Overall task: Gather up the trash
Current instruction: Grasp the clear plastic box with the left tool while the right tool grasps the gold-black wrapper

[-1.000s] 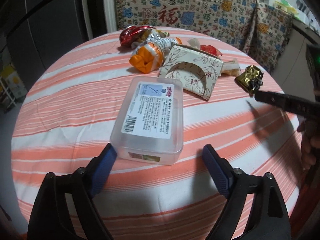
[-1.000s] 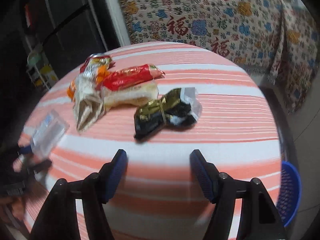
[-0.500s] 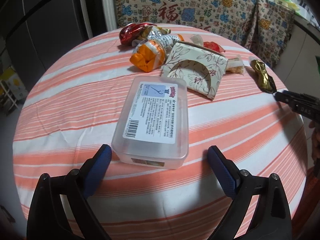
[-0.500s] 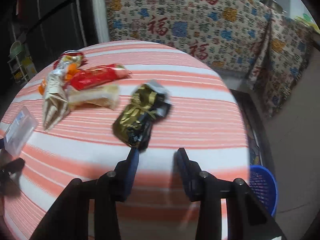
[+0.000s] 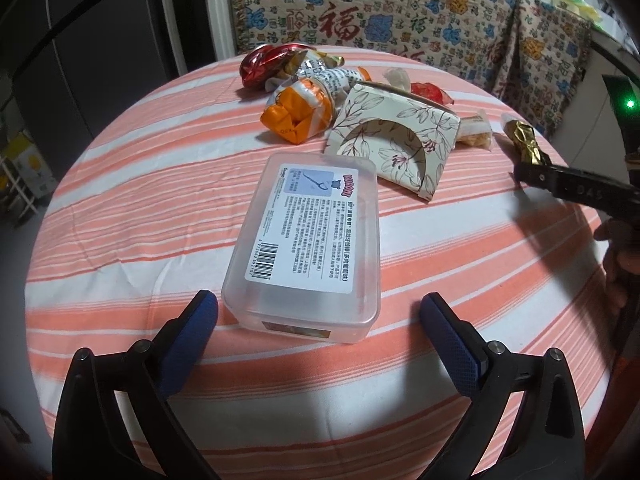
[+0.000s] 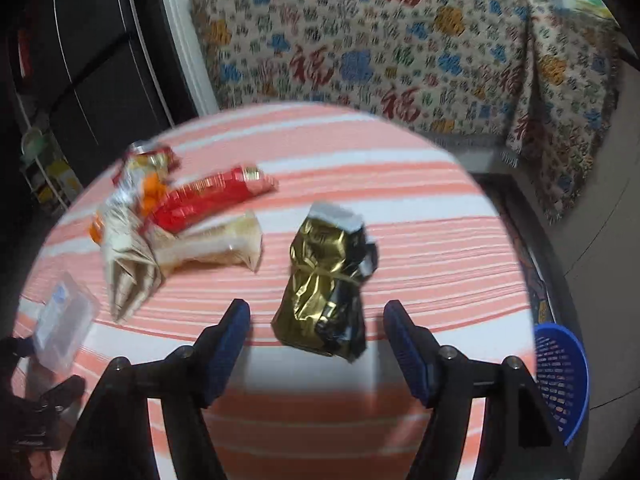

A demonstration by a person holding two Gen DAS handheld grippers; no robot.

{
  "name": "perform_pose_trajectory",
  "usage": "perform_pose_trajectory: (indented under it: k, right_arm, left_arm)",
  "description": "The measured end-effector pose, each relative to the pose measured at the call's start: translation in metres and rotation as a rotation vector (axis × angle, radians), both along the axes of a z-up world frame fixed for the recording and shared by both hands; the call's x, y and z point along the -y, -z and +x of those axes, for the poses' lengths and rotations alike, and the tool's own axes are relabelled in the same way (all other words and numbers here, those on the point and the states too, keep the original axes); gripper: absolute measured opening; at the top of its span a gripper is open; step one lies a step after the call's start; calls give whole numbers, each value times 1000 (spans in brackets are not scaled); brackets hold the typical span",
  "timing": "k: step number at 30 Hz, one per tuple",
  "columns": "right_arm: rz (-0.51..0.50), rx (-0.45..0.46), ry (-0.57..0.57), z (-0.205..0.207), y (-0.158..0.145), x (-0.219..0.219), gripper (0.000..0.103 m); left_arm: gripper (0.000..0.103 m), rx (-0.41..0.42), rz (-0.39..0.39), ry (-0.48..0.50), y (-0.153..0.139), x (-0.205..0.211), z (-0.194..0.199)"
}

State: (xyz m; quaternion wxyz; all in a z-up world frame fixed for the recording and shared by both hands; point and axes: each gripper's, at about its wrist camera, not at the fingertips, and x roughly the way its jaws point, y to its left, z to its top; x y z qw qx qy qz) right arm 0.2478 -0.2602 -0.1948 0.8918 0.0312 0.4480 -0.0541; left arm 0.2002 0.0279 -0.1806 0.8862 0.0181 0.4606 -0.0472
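The clear rectangular plastic box (image 5: 308,248) near the middle of the surface carries a white label (image 5: 306,228) with a barcode and small Chinese print too fine to read. The patterned woven cloth (image 5: 400,12) on the far side repeats the red character 福.

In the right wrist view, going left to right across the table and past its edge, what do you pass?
Clear plastic box → beige patterned paper packet → red wrapper → gold and black wrapper → blue basket on the floor past the table edge.
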Motion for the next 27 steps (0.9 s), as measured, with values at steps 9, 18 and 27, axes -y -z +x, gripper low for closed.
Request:
perform_pose_trajectory:
  k: [9,18,27]
  right_arm:
    - [-105,-21,-17,4,9,-5,68]
    - [-63,34,-39,-3,-9,-8,67]
    - [27,29,-28,-16,-20,8,41]
  left_arm:
    - [102,35,-51,29,-13,-10,3]
    - [79,54,-5,15,-15,-9,13]
    - [63,73,-74,0,-22,-13,5]
